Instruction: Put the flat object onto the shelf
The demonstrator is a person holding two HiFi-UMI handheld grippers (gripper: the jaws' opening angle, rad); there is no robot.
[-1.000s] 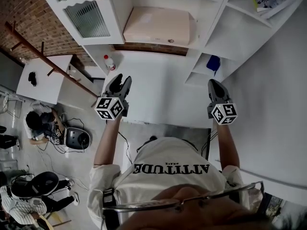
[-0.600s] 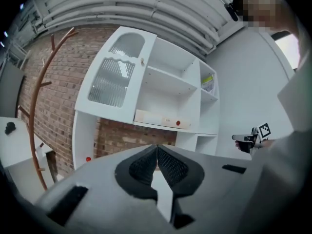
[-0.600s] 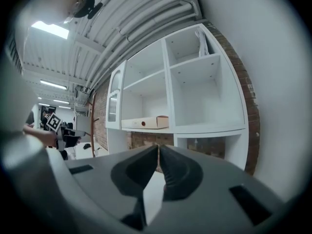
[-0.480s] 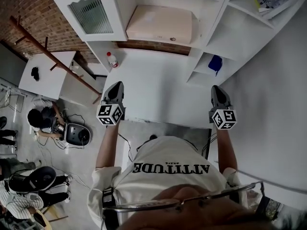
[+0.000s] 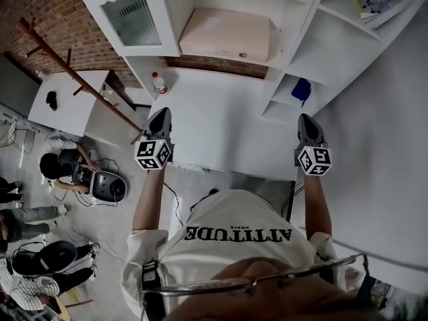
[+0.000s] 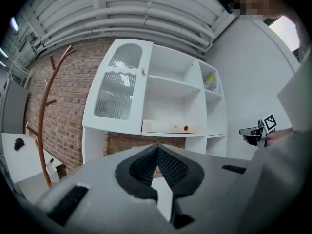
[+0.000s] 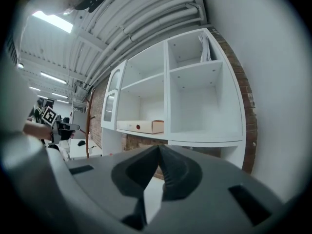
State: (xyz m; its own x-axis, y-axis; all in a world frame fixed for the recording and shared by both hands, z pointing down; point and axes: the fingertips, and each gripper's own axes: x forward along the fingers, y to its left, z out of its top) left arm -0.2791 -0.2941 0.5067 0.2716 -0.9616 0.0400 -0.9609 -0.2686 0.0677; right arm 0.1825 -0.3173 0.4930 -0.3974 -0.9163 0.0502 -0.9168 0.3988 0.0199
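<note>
Left gripper point(image 6: 156, 149), right gripper point(image 7: 159, 148): closed, empty

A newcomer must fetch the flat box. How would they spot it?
Find the white shelf unit against the brick wall. On its wide shelf beside the ribbed-glass door lies the flat box. It is pale beige, thin, with a red dot on its front edge, alone in its compartment.

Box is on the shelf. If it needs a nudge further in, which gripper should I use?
Left, marginally. Both are shut, empty and short of the shelf unit, but the left gripper faces the flat box squarely; the right gripper points more at the empty compartment beside it.
</note>
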